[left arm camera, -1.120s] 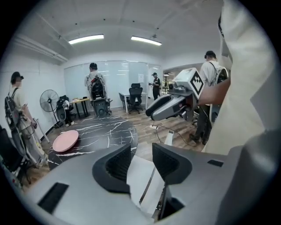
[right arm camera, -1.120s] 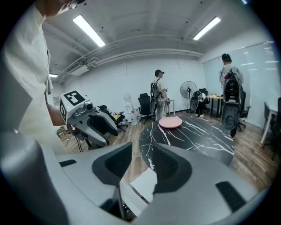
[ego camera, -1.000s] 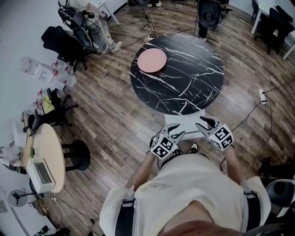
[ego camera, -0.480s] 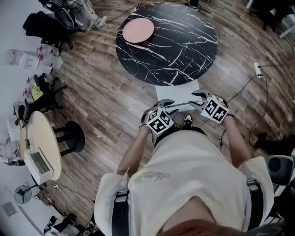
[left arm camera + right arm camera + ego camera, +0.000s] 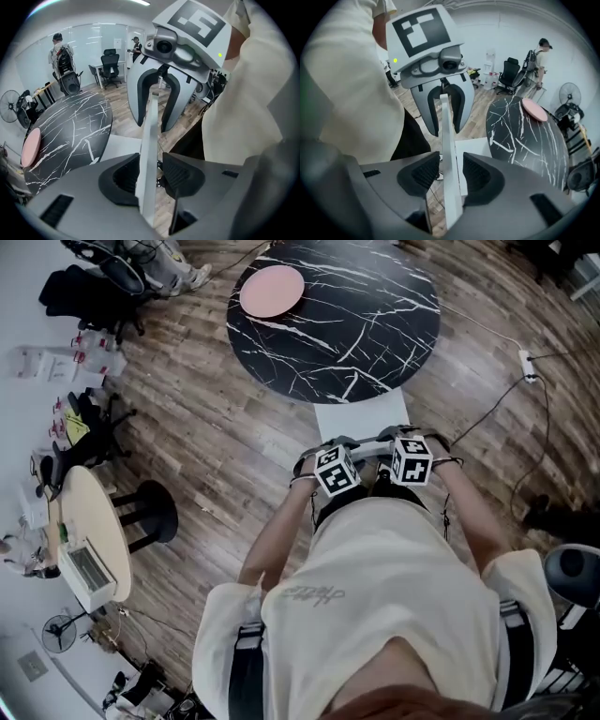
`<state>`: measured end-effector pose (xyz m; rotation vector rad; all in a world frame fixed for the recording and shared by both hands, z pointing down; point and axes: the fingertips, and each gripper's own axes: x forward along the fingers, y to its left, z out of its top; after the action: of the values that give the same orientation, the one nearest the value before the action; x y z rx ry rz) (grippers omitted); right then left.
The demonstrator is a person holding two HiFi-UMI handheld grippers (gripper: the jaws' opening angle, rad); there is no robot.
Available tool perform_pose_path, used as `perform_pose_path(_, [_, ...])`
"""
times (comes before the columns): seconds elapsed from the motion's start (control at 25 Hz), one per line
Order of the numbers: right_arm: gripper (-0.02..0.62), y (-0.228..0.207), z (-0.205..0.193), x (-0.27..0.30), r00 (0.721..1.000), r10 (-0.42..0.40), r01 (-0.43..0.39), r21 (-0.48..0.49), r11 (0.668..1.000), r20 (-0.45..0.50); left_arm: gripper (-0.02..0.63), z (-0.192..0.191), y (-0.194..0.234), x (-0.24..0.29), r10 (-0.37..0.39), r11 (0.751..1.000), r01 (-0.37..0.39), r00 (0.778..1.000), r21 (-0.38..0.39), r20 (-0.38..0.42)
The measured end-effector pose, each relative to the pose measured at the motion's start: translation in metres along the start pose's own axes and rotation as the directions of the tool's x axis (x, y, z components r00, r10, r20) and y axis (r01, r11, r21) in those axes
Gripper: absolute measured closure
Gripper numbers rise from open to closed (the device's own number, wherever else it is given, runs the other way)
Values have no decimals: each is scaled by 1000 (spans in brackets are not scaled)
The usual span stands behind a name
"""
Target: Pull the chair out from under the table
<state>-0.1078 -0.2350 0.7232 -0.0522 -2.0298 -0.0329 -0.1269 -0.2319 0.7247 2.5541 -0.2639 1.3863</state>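
Moved: left gripper (image 5: 330, 446) and right gripper (image 5: 405, 434) have both come down to the top of the chair back (image 5: 149, 154).
Left jaws: wide apart, with the thin white chair back standing between them.
Right jaws: wide apart too, around the same edge, not squeezing.
Chair (image 5: 361, 416): seat pokes out from under the black table (image 5: 375, 324) at its near edge.

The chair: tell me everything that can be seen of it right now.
The chair is white, with a flat squarish seat whose far part is tucked under the black marbled round table. Its thin, pale backrest stands upright at the near side, by the person's legs. Its top edge runs between the open jaws of the left hand-held gripper and the right hand-held gripper, neither clamped on it. Its legs are hidden.
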Motion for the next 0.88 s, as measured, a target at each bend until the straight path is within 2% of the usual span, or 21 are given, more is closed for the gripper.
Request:
perform_pose_path(0.12, [428, 1, -12, 14, 997, -17, 10, -78, 997, -82, 442, -10, -3, 13, -8, 1000, 9, 999, 17, -47])
perform_pose_path(0.32, [428, 9, -17, 35, 987, 5, -29, -151, 988, -160, 442, -21, -8, 31, -41, 998, 45, 993, 31, -110])
perform_pose_path(0.56, [446, 10, -22, 53, 979, 21, -61, -192, 980, -202, 442, -27, -3, 48, -50, 996, 61, 984, 61, -174])
perform_pose_path(0.76, [464, 14, -29, 65, 974, 31, -80, -213, 974, -224, 442, -31, -5, 64, -70, 997, 78, 979, 30, -194])
perform_pose_path(0.88, [484, 15, -30, 71, 973, 34, -86, -221, 971, -229, 480, -32, -3, 68, -57, 998, 64, 978, 29, -200])
